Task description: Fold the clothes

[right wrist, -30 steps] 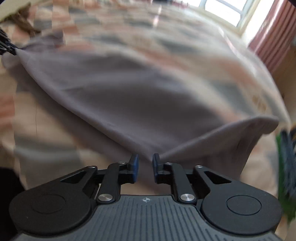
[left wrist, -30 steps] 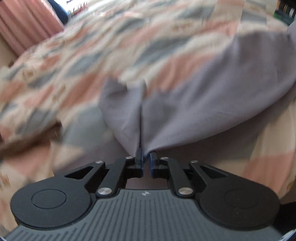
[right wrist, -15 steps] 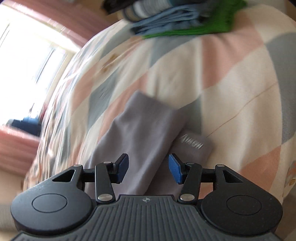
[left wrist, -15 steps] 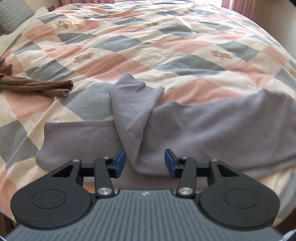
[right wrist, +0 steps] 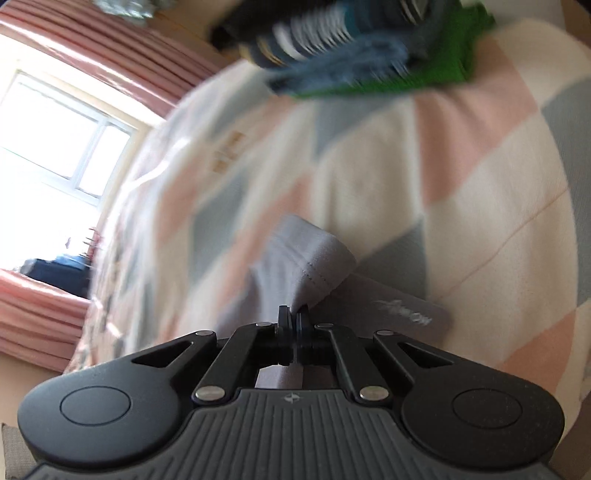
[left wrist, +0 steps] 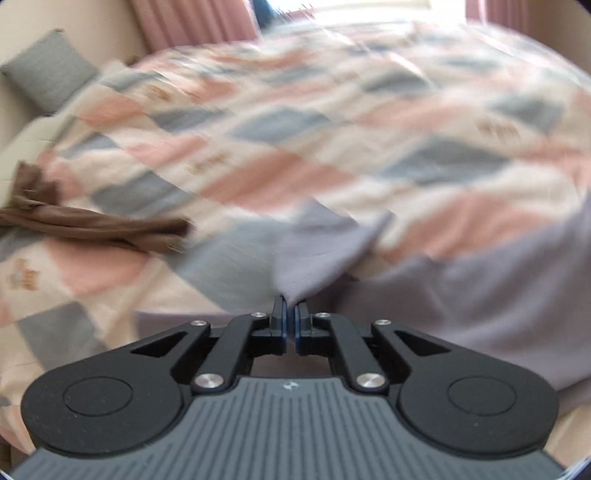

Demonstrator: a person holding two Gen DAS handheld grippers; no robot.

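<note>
Two claws are in my feeds, and each is pinched on the same grey-lilac soft cotton garment [left wrist: 480,295]. On my left wrist feed, the left claw [left wrist: 290,314] has its blue-lined pads pressed together on a pointed fold of that cloth, which rises straight from the tips and fans out ahead of them. The rest of the garment spreads away to the right of the claw, lying flat over the bed's pink, grey and cream checked quilt [left wrist: 258,147]. Farther off to the left, well apart from the claw, a crumpled brown garment [left wrist: 92,225] lies on the quilt. Beyond it, at the far left edge, I see a grey square cushion [left wrist: 51,77], and pink curtains [left wrist: 192,22] hang at the back.

On my right wrist feed, the right claw [right wrist: 294,314] is clamped on a stitched hem of the grey-lilac garment [right wrist: 310,254]; the cloth bunches up directly ahead of the tips. Just right of the tips a flat part of it with a small pale printed logo lies on the quilt [right wrist: 443,184]. Far ahead, at the top, a blurred stack of folded clothes in green, blue and dark stripes [right wrist: 362,55] sits on the bed. A bright window [right wrist: 55,140] shows at left.
</note>
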